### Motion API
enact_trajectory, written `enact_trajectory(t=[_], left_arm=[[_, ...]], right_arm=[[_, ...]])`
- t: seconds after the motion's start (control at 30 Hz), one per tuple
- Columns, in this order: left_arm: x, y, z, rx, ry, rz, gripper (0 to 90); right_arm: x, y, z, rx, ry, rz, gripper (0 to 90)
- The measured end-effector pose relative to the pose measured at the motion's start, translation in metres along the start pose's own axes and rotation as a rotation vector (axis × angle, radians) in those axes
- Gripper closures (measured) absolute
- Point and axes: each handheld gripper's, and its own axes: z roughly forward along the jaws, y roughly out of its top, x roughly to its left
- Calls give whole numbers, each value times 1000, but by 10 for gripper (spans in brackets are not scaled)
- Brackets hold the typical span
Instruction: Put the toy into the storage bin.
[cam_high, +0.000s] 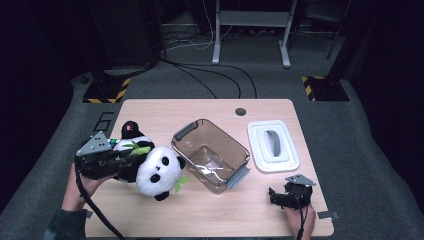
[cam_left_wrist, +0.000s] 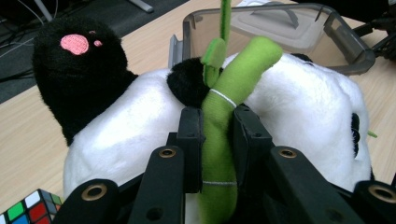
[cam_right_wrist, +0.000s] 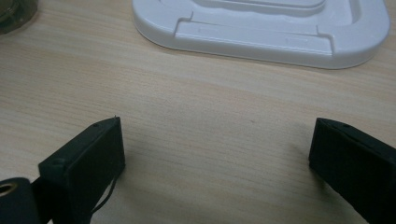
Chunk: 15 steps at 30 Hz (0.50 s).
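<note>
panda plush (cam_high: 150, 167) | left gripper (cam_left_wrist: 218, 126) jaws clamped on its bamboo stalk (cam_left_wrist: 229, 93) | right gripper (cam_right_wrist: 215, 154) jaws apart, low over table (cam_right_wrist: 187, 107)

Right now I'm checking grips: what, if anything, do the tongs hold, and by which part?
The left tongs pinch the panda plush by its green bamboo stalk. The right tongs hold nothing.

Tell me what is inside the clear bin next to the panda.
The clear bin looks empty: through its walls show only its bare floor and glare. Its white lid lies beside it on the table. The panda stays outside it.
</note>
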Motion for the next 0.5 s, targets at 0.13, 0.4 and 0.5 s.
enact_trajectory(t=[0.13, 0.4, 0.5], left_arm=[[1, 7, -1, -12, -10, 7, 750], [2, 23, 0, -24, -35, 21, 750], [3, 30, 2, -16, -46, 31, 750]], right_arm=[[0, 0, 0, 0, 0, 0, 27], [0, 0, 0, 0, -2, -1, 28], [0, 0, 0, 0, 0, 0, 28]])
